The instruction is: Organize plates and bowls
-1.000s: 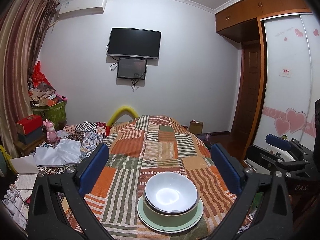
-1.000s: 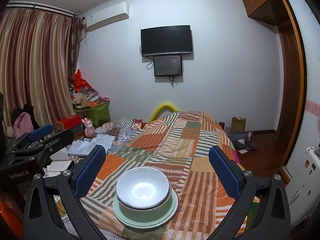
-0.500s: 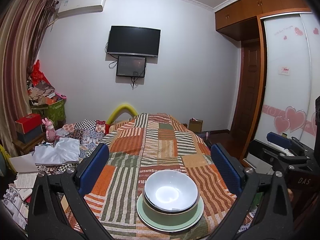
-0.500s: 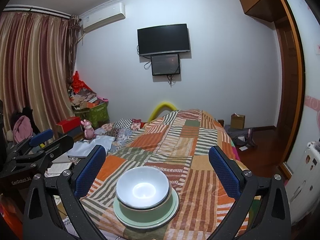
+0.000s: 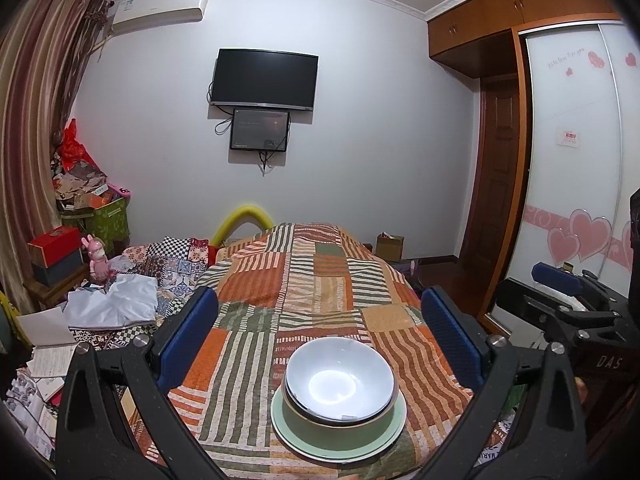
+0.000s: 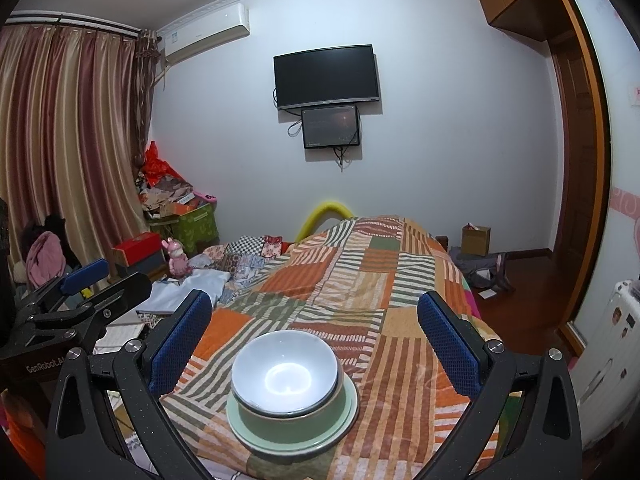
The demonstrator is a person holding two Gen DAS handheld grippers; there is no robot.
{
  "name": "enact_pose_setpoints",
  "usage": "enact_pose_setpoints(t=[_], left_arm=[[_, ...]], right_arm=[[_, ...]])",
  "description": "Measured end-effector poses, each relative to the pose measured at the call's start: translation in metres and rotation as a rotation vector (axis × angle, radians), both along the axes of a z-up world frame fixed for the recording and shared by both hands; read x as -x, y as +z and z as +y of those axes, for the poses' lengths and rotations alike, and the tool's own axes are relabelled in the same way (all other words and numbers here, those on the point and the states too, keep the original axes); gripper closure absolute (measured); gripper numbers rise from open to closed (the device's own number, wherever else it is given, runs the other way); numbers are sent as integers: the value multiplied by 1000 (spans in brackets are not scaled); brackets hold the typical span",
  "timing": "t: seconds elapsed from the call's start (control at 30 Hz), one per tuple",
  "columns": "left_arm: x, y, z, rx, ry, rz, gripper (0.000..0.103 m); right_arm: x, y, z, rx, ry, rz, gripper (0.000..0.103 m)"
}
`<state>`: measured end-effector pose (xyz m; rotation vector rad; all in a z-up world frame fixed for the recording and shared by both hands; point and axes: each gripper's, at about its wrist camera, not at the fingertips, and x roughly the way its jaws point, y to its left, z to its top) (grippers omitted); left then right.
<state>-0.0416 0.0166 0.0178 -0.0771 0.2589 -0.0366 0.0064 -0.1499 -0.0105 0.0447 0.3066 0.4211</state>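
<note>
White bowl (image 5: pixel 339 381): pale, glossy inside, sitting on top of the stack – nested in the green bowl, a bright glare at its bottom.
Green bowl (image 5: pixel 340 424): directly beneath, only its wall and dark rim showing, standing on the plate.
Green plate (image 5: pixel 382 442): bottom of the stack, flat on the near end of the bed; in the right wrist view the same stack reads white bowl (image 6: pixel 285 374), green bowl (image 6: pixel 294 426), green plate (image 6: pixel 348 416).
Patchwork bedspread (image 5: pixel 320 288): orange, green and cream stripes, running away toward the far wall.
Left gripper (image 5: pixel 320 336): blue-padded fingers spread wide, nothing between them, hovering above and behind the stack – not touching it.
Right gripper (image 6: pixel 314 338): same story, jaws wide apart and empty, stack just below and between the fingers.
Each gripper from the other's camera: right one at the edge (image 5: pixel 560 284), left one at the edge (image 6: pixel 86 276).
Far wall: dark television (image 5: pixel 264 80) with a smaller screen (image 5: pixel 260 130) hung just under it, air conditioner (image 5: pixel 160 6) up near the ceiling.
Left of the bed: white cloth (image 5: pixel 112 304), pink rabbit figure (image 5: pixel 98 258), striped curtains (image 6: pixel 60 140).
</note>
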Motion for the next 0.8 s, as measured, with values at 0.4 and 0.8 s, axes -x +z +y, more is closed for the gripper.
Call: enact_pose_setpoints(t=[0.4, 0.8], left_arm=[[-2, -1, -2, 0, -6, 2, 0], [-1, -1, -2, 4, -15, -6, 0]], right_arm=[[0, -1, -1, -4, 1, 1, 0], [0, 0, 0, 2, 0, -2, 0]])
